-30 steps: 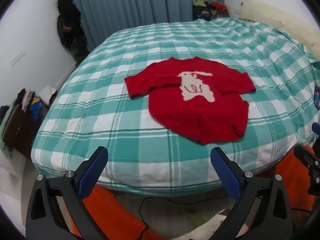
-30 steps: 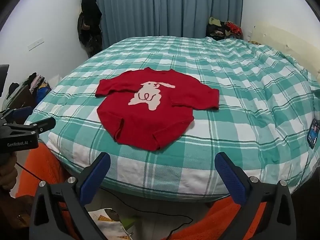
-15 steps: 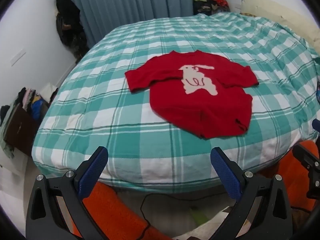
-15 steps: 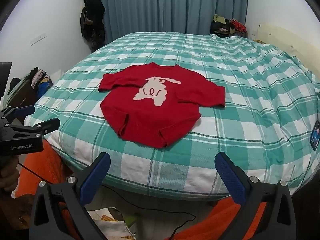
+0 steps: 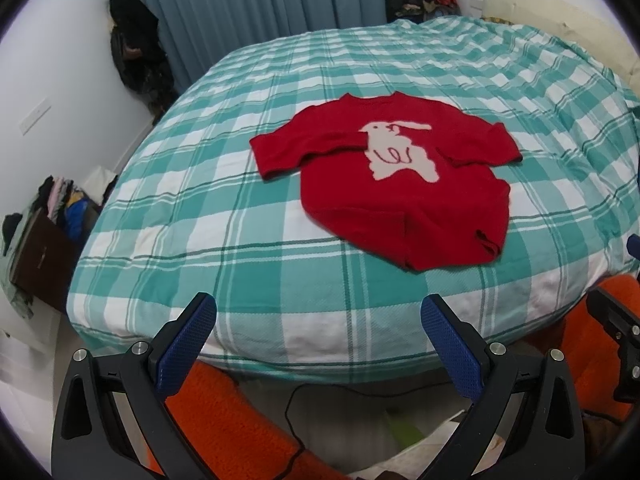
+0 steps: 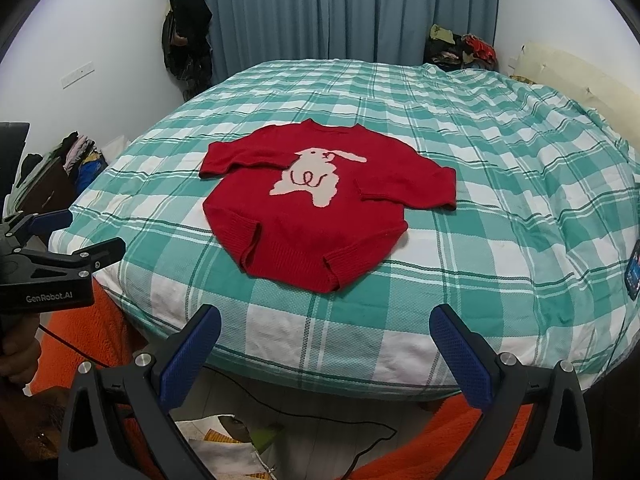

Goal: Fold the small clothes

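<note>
Left wrist view: I see my left gripper (image 5: 318, 320) with its blue-padded fingers (image 5: 186, 346) spread wide apart and nothing between them, held off the near edge of the bed (image 5: 280, 280). The red sweater (image 5: 400, 184) lies flat on the green-and-white checked bedcover, face up, with a pale rabbit motif (image 5: 400, 152) on its chest. Its neckline points toward the blue curtain (image 5: 260, 12) and its hem toward me. Both sleeves are spread out sideways, and the hem corner on my right side is curled over a little. The sweater sits beyond the left gripper's fingertips and off to their right, well apart from them.

In the right wrist view, my right gripper (image 6: 326, 328) is likewise wide apart and empty, off the bed's near edge, with the sweater (image 6: 312, 216) straight ahead past the fingertips and not touched. The left gripper (image 6: 80, 236) shows at the left side of this view, beside the bed corner, its fingers separated. Below the bed edge I see an orange fleecy fabric (image 6: 460, 440) and a thin black cable (image 6: 320, 416) on the floor. A dark garment (image 6: 186, 28) hangs on the wall left of the curtain.
</note>
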